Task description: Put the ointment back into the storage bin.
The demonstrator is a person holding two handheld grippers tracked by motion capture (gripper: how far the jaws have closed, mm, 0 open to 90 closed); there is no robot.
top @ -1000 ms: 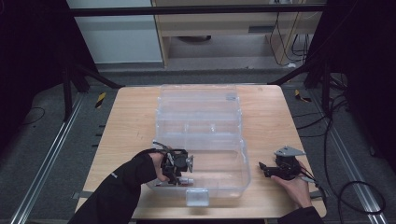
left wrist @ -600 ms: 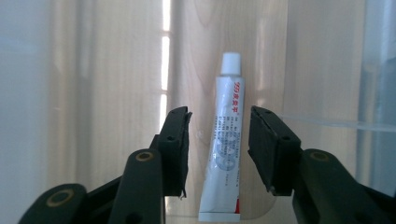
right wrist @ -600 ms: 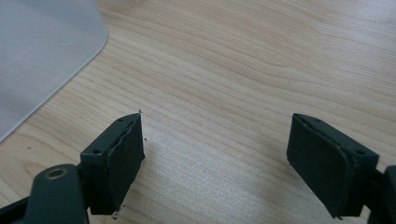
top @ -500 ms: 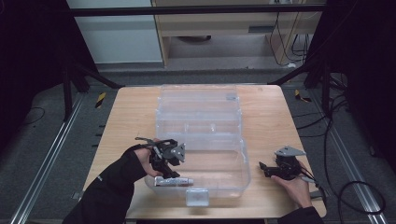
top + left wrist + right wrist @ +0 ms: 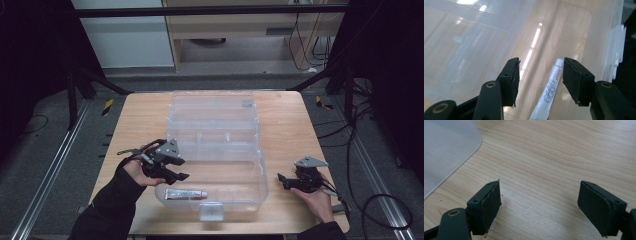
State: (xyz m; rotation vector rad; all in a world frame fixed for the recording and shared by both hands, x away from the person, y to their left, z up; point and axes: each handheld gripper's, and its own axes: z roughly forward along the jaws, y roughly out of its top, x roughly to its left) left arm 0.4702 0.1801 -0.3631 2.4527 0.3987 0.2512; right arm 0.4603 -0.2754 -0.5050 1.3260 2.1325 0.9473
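Observation:
A white tube with red print [image 5: 186,193] lies flat on the floor of the clear plastic box [image 5: 250,172], near its front left corner. My left gripper [image 5: 180,174] hovers above the box's left end, clear of the tube. Its jaws have just been opening and nothing is between the pads. In the left gripper view the tube [image 5: 549,92] lies below the gap of the left gripper [image 5: 540,75]. My right gripper [image 5: 283,183] rests low over the table, right of the box. In the right gripper view the right gripper [image 5: 539,200] stands open over bare wood.
The box's clear lid [image 5: 212,107] lies folded back toward the far side of the wooden table [image 5: 135,125]. A white latch [image 5: 211,211] juts from the box's front wall. A corner of the box [image 5: 446,150] lies ahead and to the left of the right jaws.
The left gripper let go of the tube inside the box, then rose and drew back to the left. The tube now lies alone on the box floor. The right hand stayed still.

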